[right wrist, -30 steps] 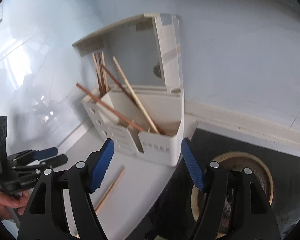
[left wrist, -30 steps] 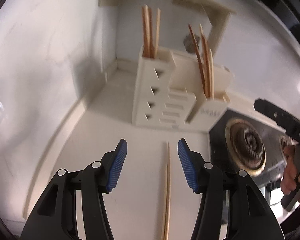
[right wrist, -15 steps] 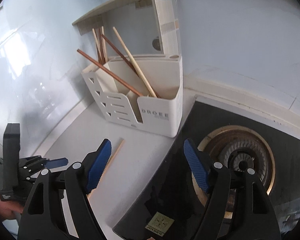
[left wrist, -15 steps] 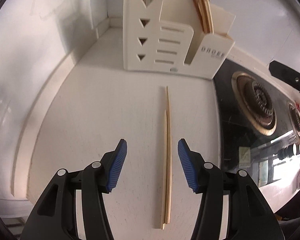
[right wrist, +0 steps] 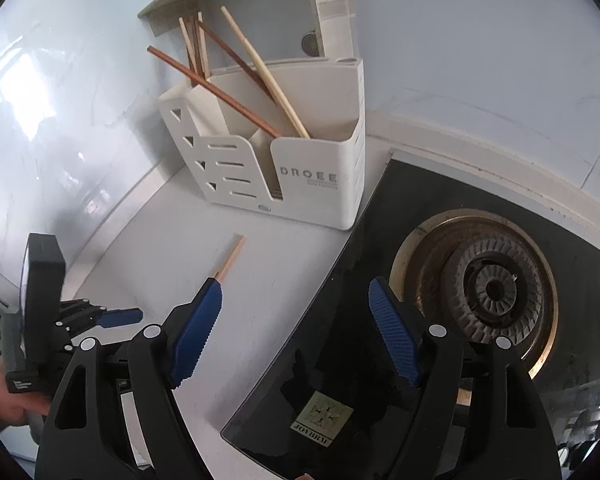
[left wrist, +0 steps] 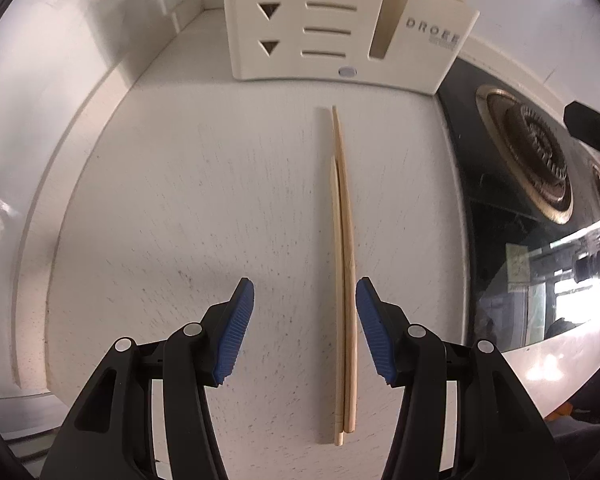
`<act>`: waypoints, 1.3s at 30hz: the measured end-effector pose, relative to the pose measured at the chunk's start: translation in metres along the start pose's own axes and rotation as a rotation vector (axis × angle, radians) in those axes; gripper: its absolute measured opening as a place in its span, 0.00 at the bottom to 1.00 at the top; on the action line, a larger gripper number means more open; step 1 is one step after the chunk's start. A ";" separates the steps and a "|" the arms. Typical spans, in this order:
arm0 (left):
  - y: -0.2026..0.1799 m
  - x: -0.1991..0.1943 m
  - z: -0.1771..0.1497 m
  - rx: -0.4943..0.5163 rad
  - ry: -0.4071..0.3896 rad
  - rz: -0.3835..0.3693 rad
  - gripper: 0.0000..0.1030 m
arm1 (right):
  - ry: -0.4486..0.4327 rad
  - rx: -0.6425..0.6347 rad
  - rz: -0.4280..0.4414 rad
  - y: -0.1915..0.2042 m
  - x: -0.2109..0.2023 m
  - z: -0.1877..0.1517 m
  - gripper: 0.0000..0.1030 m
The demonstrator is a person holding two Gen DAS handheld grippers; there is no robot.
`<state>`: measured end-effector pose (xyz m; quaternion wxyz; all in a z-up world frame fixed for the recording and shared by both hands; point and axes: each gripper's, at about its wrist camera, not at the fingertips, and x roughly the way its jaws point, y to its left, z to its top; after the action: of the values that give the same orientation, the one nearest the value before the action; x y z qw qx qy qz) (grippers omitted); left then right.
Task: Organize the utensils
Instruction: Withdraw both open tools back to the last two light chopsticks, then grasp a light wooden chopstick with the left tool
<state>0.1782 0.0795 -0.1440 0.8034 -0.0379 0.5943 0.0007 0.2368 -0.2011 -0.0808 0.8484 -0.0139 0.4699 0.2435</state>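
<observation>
Two spread grippers, left (left wrist: pixel 305 330) straddling chopsticks (left wrist: pixel 345 280), right (right wrist: pixel 296 336) empty, face the "DROEE" holder (right wrist: pixel 316 184).

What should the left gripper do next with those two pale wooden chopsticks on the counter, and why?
Probably lower the left gripper a little further and close. The two pale wooden chopsticks lie side by side on the white counter, already between its open blue pads but nearer the right-hand one, with neither pad pressing them.
</observation>
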 end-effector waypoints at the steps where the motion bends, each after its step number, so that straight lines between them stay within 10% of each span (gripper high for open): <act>1: 0.000 0.002 -0.001 0.005 0.009 0.004 0.52 | 0.003 -0.001 -0.001 0.001 0.001 0.000 0.74; 29: 0.018 0.014 -0.005 0.041 0.056 0.040 0.59 | 0.078 -0.017 0.000 0.010 0.022 -0.004 0.74; 39: 0.001 0.020 0.008 0.094 0.187 0.061 0.53 | 0.124 -0.023 0.002 0.021 0.033 -0.004 0.74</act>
<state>0.1913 0.0801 -0.1614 0.7448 0.0182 0.6670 -0.0066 0.2398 -0.1706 -0.1056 0.8172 -0.0380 0.5186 0.2484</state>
